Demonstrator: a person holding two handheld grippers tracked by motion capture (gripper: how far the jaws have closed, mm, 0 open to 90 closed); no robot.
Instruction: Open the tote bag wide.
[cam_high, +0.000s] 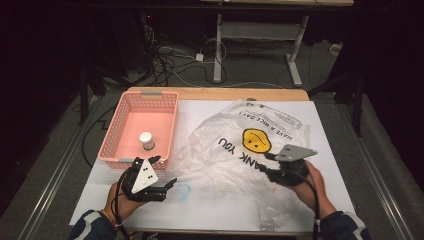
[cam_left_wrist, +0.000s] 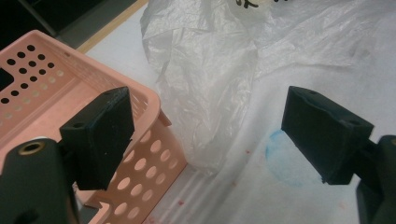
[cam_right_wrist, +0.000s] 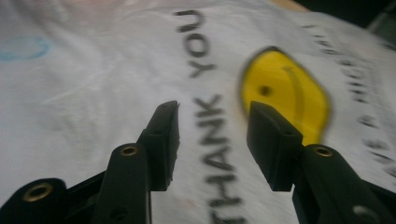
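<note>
Two hand-held grippers hover low over a white-covered table (cam_high: 210, 210).

Left gripper (cam_high: 167, 186), jaws wide apart and empty, sits just beside the near corner of a pink basket (cam_high: 112, 131) holding a small white-capped bottle (cam_high: 146, 140). Right gripper (cam_high: 270, 165), jaws partly apart, gripping nothing, hangs over a crumpled "THANK YOU" plastic bag (cam_high: 225, 150) with a yellow smiley (cam_high: 256, 140).

A crumpled clear plastic bag (cam_high: 250, 145) with a yellow smiley lies flat under the spread right gripper (cam_right_wrist: 212, 140), right of the left gripper (cam_high: 167, 187).
</note>
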